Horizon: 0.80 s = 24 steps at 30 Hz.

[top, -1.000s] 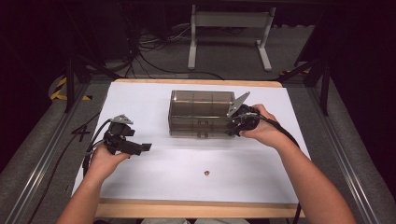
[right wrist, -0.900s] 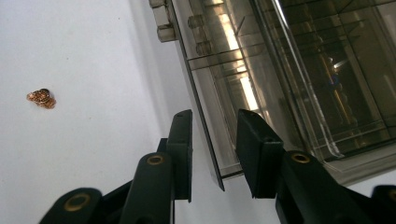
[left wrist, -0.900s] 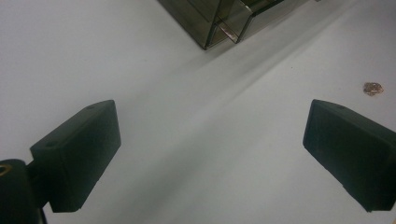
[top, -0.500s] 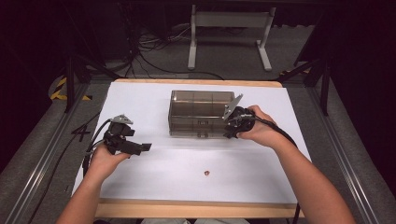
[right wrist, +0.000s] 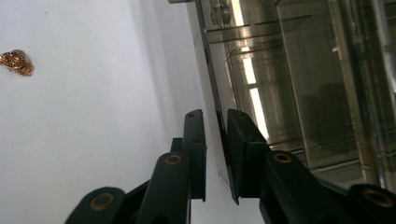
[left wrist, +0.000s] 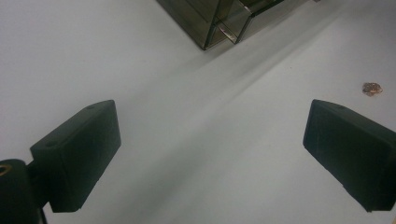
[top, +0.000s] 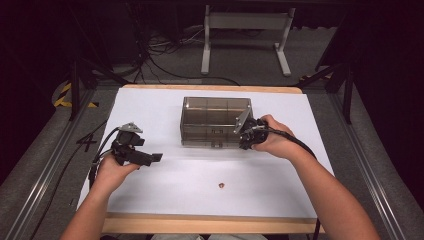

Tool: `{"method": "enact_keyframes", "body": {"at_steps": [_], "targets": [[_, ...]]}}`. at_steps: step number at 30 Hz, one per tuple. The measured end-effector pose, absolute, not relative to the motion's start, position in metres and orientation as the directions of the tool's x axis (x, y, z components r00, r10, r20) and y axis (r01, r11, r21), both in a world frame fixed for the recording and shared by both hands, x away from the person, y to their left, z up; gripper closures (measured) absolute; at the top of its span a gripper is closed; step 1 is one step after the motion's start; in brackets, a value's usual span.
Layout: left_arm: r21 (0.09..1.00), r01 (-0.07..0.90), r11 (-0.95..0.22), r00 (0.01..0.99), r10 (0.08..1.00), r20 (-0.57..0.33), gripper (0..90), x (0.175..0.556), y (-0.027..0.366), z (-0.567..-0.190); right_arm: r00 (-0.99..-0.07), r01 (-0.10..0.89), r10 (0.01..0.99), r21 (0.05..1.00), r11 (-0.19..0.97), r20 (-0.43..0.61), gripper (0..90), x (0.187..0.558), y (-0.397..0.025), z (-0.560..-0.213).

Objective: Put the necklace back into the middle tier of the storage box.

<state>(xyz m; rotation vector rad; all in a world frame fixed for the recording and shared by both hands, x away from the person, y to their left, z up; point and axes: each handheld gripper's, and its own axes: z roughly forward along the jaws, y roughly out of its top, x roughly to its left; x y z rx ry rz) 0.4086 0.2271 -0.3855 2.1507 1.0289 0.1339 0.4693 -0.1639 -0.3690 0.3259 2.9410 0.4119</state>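
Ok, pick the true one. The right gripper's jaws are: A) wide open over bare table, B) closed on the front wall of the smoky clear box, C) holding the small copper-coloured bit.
B: in the right gripper view the right gripper has one jaw on each side of the thin wall of the box; the copper-coloured bit lies apart on the table.

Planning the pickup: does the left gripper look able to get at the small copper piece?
Probably yes: the left gripper is open, and only bare white table lies between it and the copper piece.

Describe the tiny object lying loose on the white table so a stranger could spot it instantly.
Start at the white table and find the smoky clear box in its middle. Come toward the person's edge: a small coppery trinket lies alone on the bare surface. It is the one loose, shiny brown speck there.
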Motion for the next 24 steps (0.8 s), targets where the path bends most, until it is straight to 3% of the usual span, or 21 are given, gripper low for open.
{"method": "enact_keyframes", "body": {"at_steps": [4,24], "targets": [[0.661,0.630,-0.407,0.674,0.710,-0.205,4.7,0.408,0.227,-0.385,-0.970,0.175,0.214,0.278,0.944,-0.117,83.1,0.468,-0.162,-0.368],[0.659,0.631,-0.409,0.673,0.711,-0.203,4.7,0.408,0.227,-0.385,-0.984,0.118,0.147,0.238,0.964,-0.105,85.9,0.442,-0.157,-0.366]]}}
